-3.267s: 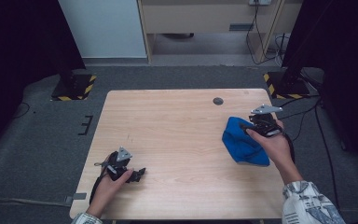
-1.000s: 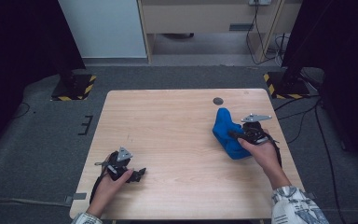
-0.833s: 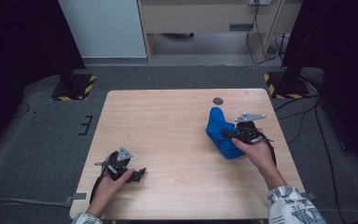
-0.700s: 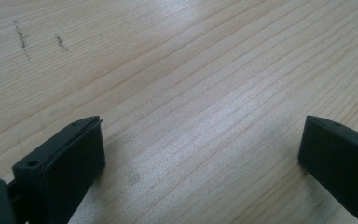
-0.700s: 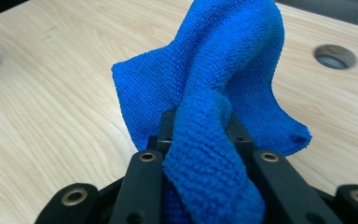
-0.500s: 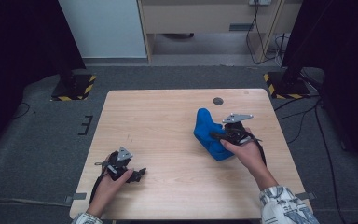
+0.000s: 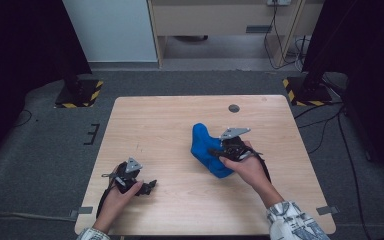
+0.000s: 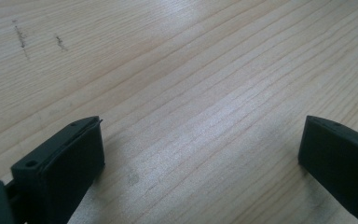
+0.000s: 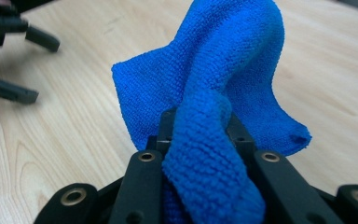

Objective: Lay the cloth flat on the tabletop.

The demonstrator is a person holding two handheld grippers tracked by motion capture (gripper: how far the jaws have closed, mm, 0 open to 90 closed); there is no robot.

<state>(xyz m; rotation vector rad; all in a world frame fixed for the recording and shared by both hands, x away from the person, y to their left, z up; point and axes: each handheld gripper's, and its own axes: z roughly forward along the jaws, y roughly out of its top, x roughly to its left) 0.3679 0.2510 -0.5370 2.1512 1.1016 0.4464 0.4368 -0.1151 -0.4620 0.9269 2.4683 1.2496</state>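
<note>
Right gripper view | blue terry cloth (image 9: 205, 88), bunched, peaked; right gripper (image 9: 200, 126) fingers pinch its fold; left gripper (image 8: 200, 154) fingers apart, empty

Wooden table (image 7: 150, 120), grey carpet floor (image 7: 40, 145), white panel (image 7: 107, 30), dark surroundings

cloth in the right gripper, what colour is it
Plain bright blue cloth, a looped terry weave; clearest in the right gripper view.
</note>
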